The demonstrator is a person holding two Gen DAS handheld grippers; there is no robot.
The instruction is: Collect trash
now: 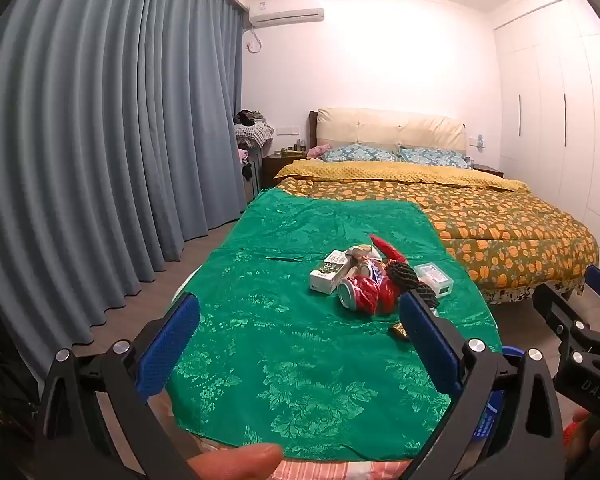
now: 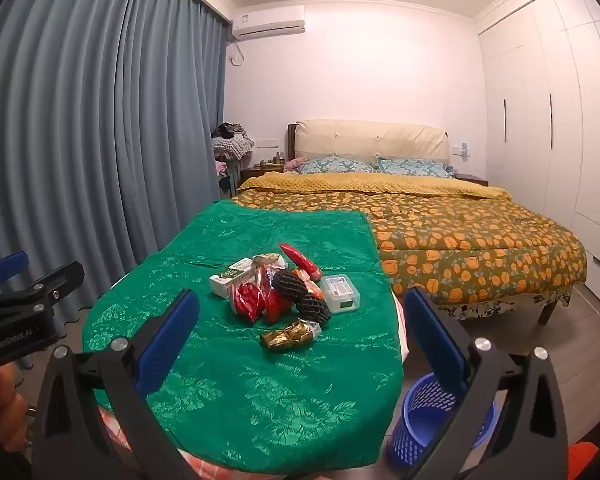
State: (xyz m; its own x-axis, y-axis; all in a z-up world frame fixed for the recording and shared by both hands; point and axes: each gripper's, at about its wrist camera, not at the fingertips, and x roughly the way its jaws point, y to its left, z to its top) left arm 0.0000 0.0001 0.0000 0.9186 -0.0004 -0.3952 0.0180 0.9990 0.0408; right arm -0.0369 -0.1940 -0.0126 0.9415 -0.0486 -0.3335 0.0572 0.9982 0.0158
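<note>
A heap of trash lies mid-table on the green cloth (image 1: pixel 260 320) (image 2: pixel 220 380): a white carton (image 1: pixel 329 273) (image 2: pixel 231 278), a crushed red can (image 1: pixel 358 294) (image 2: pixel 247 301), black foam netting (image 1: pixel 410 280) (image 2: pixel 300 294), a clear plastic box (image 1: pixel 434 278) (image 2: pixel 341 293), a red wrapper (image 1: pixel 386 249) (image 2: pixel 300 261) and a gold wrapper (image 2: pixel 290 334). My left gripper (image 1: pixel 300 344) stands open in front of the heap, nothing between its blue pads. Nearer the table's right edge, my right gripper (image 2: pixel 302 344) is open and empty too. A blue mesh bin (image 2: pixel 432 420) stands on the floor at the right.
A bed (image 2: pixel 460 240) with a yellow patterned quilt lies beyond the table. Blue curtains (image 1: pixel 100 140) hang along the left; white wardrobes (image 2: pixel 560 120) line the right wall. The other gripper shows at each view's side edge. A thumb (image 1: pixel 240 460) is at the bottom.
</note>
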